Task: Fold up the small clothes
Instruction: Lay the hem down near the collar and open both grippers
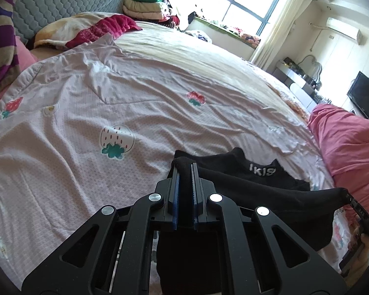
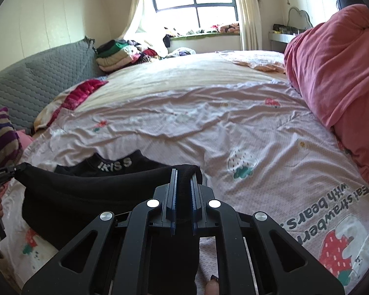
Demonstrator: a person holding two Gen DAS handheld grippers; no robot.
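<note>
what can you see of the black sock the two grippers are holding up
The plain black knit sock is soft and limp, stretched sideways in the air between the left gripper and the right gripper, each shut on one end. Its middle sags, and it hangs just above the pale pink strawberry-print quilt. Behind it a second black sock with white "IKISS" lettering lies flat on the quilt. Whether they touch is unclear.

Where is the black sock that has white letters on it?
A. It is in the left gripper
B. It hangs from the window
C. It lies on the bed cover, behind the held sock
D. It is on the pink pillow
C: the lettered sock lies flat on the strawberry bed cover, beyond the plain black sock that the left gripper and right gripper stretch between them.
</note>
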